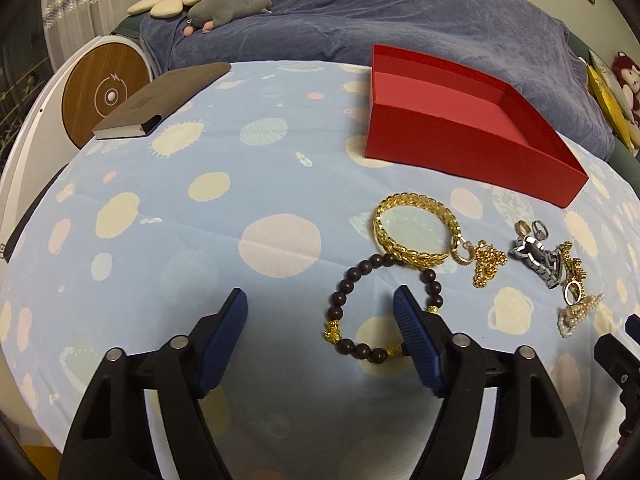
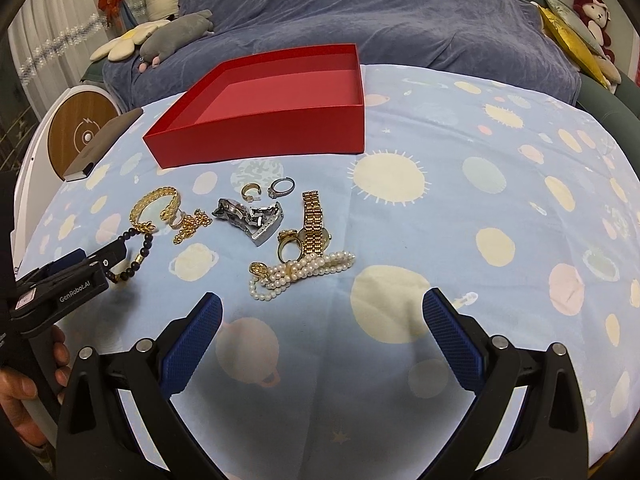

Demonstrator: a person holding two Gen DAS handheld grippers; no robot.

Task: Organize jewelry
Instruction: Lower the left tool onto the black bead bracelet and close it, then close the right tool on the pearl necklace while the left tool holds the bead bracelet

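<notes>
Nothing has yet been placed in the red box (image 2: 280, 128), which stands empty at the far side of the patterned cloth (image 2: 480, 200). All the jewelry is seen loose on the cloth nearer than the box: a gold bangle (image 1: 414, 236), a gold chain (image 1: 486, 262), a silver watch (image 2: 250, 216), two rings, a gold watch (image 2: 314, 220) and a pearl strand (image 2: 304, 270), with a dark bead bracelet (image 1: 380, 308) at the near left of the group. The left gripper (image 1: 320, 312) is lowered at the bead bracelet, its jaws apart; one finger stands inside the loop and nothing is yet pinched. The right gripper (image 2: 322, 316) is held wide open and empty, just near of the pearl strand. The sorting is judged to be at its very start, with every piece left to move.
</notes>
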